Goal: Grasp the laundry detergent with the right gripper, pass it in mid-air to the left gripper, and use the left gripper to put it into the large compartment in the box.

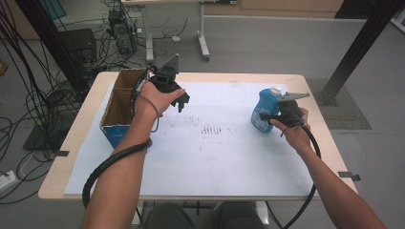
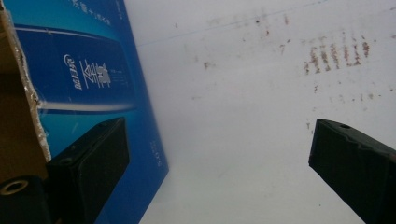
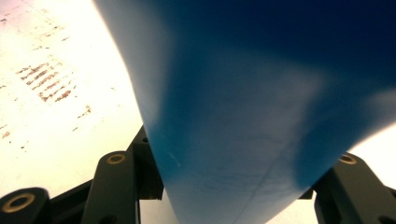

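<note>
Blue bottle (image 1: 264, 112) with white cap (image 1: 275, 90); cardboard box (image 1: 125, 102) printed blue outside with white lettering (brown inside); white sheet (image 1: 224, 152) marked by brown speckles; black grippers, left (image 1: 180, 101) and right (image 1: 282, 114); pale wood table (image 1: 71, 143).

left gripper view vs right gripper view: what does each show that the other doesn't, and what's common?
Left gripper view alone: the blue printed side of the cardboard box, with its torn brown edge, and two black jaws standing wide apart with nothing between them. Right gripper view alone: the blue bottle close up, sitting between that gripper's jaws. Both share the white table sheet with its brown smudge marks.
</note>
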The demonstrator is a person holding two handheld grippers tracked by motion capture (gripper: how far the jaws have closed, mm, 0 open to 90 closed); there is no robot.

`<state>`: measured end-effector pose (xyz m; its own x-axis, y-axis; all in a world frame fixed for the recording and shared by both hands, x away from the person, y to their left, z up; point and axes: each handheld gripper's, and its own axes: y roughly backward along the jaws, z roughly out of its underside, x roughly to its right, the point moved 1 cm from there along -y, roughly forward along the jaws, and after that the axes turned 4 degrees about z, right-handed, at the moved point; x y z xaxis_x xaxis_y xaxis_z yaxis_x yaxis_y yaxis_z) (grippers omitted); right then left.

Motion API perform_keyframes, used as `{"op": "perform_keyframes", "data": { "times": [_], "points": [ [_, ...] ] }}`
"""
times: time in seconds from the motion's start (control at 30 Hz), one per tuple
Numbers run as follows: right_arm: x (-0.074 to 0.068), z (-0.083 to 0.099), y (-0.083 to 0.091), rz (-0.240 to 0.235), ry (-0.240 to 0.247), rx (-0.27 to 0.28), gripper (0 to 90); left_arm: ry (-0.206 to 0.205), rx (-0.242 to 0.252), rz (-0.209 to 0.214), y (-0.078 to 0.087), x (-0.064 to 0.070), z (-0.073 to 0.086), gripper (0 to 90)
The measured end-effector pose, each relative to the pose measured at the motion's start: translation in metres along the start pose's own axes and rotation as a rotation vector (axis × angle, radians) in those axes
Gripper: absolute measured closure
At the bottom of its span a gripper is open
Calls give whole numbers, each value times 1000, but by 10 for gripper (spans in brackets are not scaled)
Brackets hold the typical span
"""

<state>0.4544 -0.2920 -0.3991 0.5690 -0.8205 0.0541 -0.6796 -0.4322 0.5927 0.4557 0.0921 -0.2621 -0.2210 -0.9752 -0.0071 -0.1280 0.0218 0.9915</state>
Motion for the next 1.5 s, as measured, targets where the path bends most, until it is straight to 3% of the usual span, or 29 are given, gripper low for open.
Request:
{"op": "perform_keyframes", "data": {
  "times": [0.67,0.97,1.1,1.27,1.37,1.5],
  "points": [
    [3,-1,0,-15,-16,-3,446,-141,4,1,21,13,-6,58],
    [12,-11,-1,-59,-58,-60,446,-239,9,-6,35,11,-13,58],
    [14,-31,3,-78,-52,-68,445,-303,21,-6,53,6,-18,57],
    [13,-56,10,-120,-51,-70,444,-351,32,2,68,5,-21,54],
    [11,-67,13,-140,-52,-77,444,-403,39,51,80,8,-21,56],
    [3,-92,16,-180,-20,-102,443,-505,39,46,93,12,-21,57]
  ]
}}
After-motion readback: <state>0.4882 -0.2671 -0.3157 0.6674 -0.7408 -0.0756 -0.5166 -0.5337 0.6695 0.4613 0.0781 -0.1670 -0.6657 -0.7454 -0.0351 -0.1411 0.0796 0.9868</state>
